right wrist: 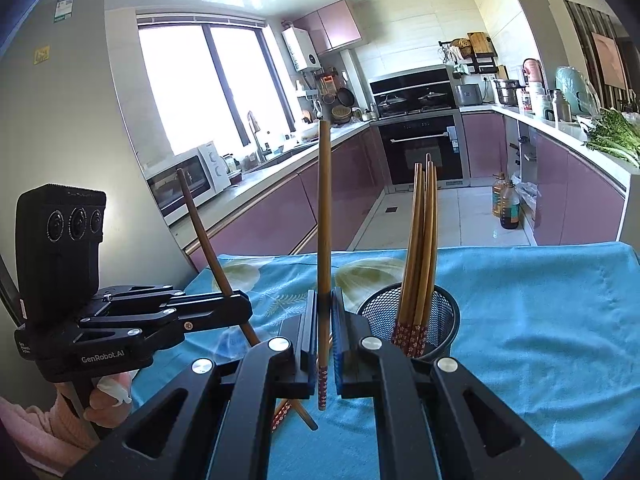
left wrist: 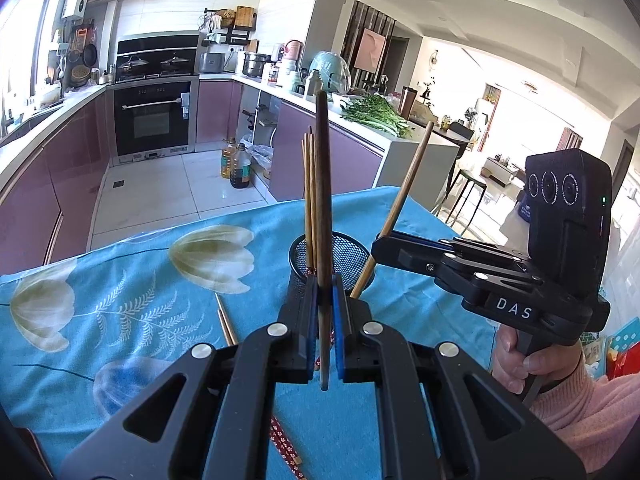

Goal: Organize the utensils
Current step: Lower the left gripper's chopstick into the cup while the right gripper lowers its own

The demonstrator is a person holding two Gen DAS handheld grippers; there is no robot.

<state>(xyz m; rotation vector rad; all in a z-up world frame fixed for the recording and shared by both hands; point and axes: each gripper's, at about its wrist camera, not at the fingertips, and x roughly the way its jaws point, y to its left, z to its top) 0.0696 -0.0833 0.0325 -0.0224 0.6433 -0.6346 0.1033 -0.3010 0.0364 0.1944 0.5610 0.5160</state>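
Two grippers are each pinching a single chopstick upright above the blue floral tablecloth [left wrist: 132,276]: the left gripper [left wrist: 325,300] is clamping a dark wooden chopstick [left wrist: 322,184] just in front of the black mesh holder [left wrist: 352,258], and the right gripper [right wrist: 325,312] is clamping a lighter chopstick with a red patterned end [right wrist: 324,216] just left of that holder [right wrist: 440,312]. Several chopsticks are already standing in the holder, and others are lying loose on the cloth [left wrist: 225,320]. Judged advisable: bringing one stick at a time over the rim, keeping it vertical, lowering it until the tip is inside the mesh before releasing, and avoiding the standing bundle so nothing is tipping over
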